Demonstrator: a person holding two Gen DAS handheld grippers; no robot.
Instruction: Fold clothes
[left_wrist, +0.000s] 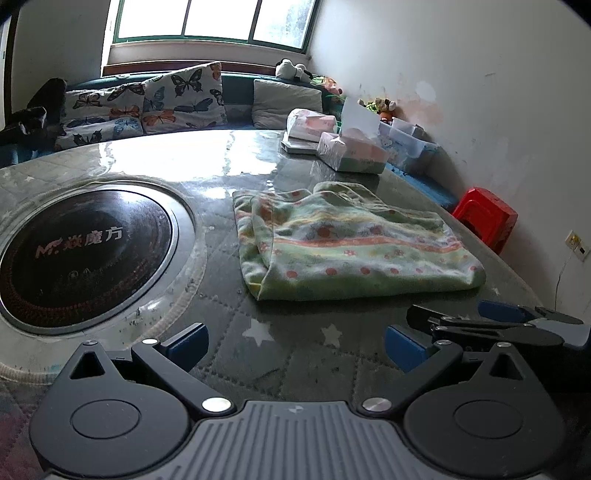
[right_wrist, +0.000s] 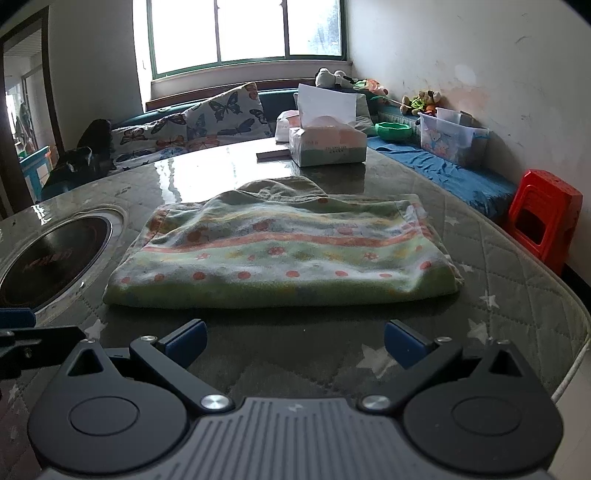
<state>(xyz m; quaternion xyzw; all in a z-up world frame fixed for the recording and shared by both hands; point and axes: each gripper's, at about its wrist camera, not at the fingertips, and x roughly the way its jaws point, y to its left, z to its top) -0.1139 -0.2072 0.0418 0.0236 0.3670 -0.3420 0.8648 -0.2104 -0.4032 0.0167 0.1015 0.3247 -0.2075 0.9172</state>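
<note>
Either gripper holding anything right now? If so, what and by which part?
Nothing is held. The left gripper and right gripper are both open and empty, short of the folded green patterned fleece garment, which lies on the quilted table.

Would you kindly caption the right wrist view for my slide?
Open right hand-held gripper facing a folded green patterned fleece garment on the quilted grey table cover.

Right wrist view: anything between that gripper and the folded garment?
Nothing visible. The right gripper is open, with only bare table cover between its fingertips and the garment's near edge. The tissue box sits beyond the garment; the left gripper is off to the side, also open.
</note>
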